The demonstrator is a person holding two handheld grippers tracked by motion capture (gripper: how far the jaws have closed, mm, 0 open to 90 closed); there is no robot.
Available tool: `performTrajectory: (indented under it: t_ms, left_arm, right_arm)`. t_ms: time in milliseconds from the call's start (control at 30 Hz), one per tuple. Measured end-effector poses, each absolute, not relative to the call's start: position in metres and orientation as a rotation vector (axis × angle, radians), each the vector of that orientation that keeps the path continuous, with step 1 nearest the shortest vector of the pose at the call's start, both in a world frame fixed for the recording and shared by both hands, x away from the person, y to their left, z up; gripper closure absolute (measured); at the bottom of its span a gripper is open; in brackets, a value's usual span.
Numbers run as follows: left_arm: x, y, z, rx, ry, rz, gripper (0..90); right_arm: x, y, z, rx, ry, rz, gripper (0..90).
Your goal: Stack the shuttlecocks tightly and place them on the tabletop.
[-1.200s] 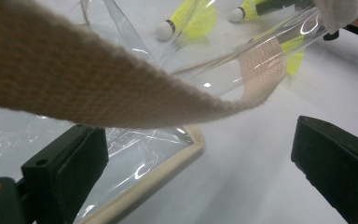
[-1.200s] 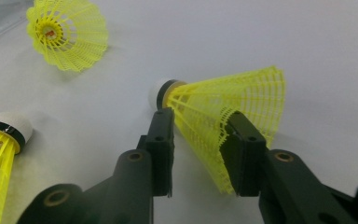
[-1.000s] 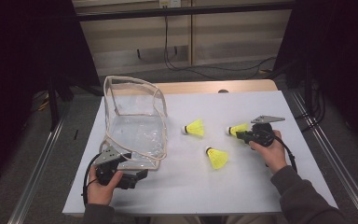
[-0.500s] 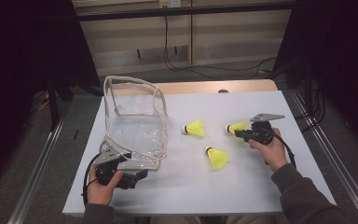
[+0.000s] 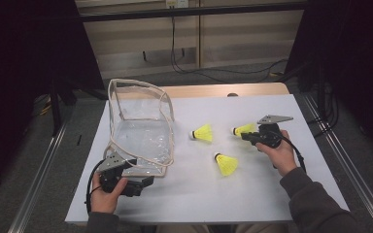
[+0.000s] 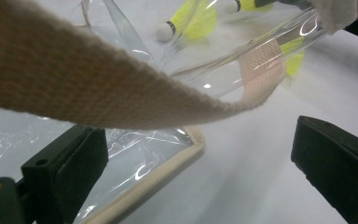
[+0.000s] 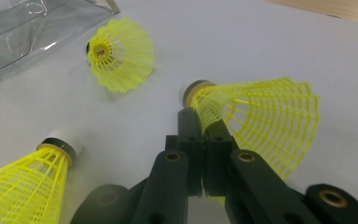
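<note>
A clear plastic bag (image 5: 141, 131) with beige trim stands open at the left of the white table top (image 5: 272, 199). Three yellow shuttlecocks lie to its right. My right gripper (image 5: 246, 136) is shut on the skirt of the far right shuttlecock (image 5: 245, 129); the right gripper view shows the jaws pinching the mesh skirt (image 7: 265, 121) near the cork. The other two, one near the bag (image 5: 204, 133) and one nearer me (image 5: 227, 164), lie loose. My left gripper (image 5: 145, 182) rests open at the bag's near corner, its jaws either side of the beige strap (image 6: 74, 79) and trim edge (image 6: 168, 172).
A strip of wooden table (image 5: 223, 91) shows beyond the white sheet. Metal rails (image 5: 354, 170) run along both sides of the table. Cables (image 5: 184, 63) hang at the back wall. Bare white surface (image 5: 199, 204) lies between my two hands.
</note>
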State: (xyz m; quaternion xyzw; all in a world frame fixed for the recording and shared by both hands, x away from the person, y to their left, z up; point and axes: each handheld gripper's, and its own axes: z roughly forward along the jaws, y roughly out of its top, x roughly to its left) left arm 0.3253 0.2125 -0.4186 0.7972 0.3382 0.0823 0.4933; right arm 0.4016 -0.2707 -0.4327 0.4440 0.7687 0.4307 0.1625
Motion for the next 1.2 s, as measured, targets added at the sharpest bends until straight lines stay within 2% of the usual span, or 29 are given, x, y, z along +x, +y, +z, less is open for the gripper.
performTrajectory:
  t_ms: [1200]
  left_arm:
    - [0.325,0.213,-0.418,1.930,0.820,0.200,3.8]
  right_arm:
    - [0.413,-0.251,-0.425,1.173,2.238,1.262,88.2]
